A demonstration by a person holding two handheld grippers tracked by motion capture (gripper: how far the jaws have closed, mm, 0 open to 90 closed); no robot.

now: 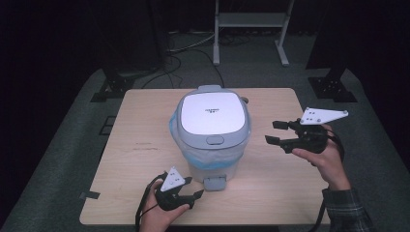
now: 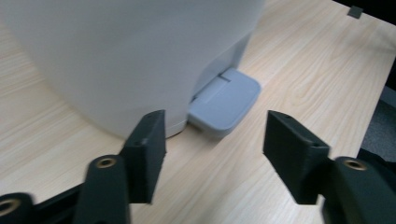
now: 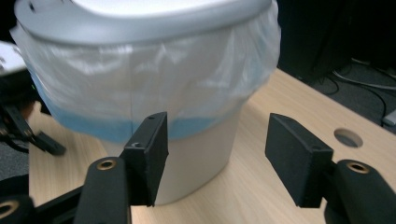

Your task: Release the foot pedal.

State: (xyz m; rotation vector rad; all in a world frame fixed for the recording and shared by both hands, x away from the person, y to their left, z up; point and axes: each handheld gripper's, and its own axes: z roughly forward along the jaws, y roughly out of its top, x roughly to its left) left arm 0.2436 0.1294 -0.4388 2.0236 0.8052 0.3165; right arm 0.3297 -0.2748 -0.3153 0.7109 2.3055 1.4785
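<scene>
A small white pedal bin (image 1: 212, 140) stands in the middle of the wooden table (image 1: 140, 150), its grey-rimmed lid (image 1: 211, 113) closed. A blue-and-clear liner bag (image 3: 140, 88) folds over its rim. Its grey foot pedal (image 1: 214, 183) sticks out at the front. My left gripper (image 1: 189, 187) is open near the front edge, just left of the pedal (image 2: 224, 102), with nothing between its jaws. To the right of the bin my right gripper (image 1: 276, 131) is held above the table, open and empty, pointing at the bin's side (image 3: 196, 158).
Beyond the far edge a white metal stand (image 1: 251, 29) and dark cables (image 1: 174, 63) sit on the grey floor. Black stand bases (image 1: 111, 87) flank the table. A round cable hole (image 3: 348, 137) is in the tabletop. Dark tape (image 1: 90, 195) marks the front left corner.
</scene>
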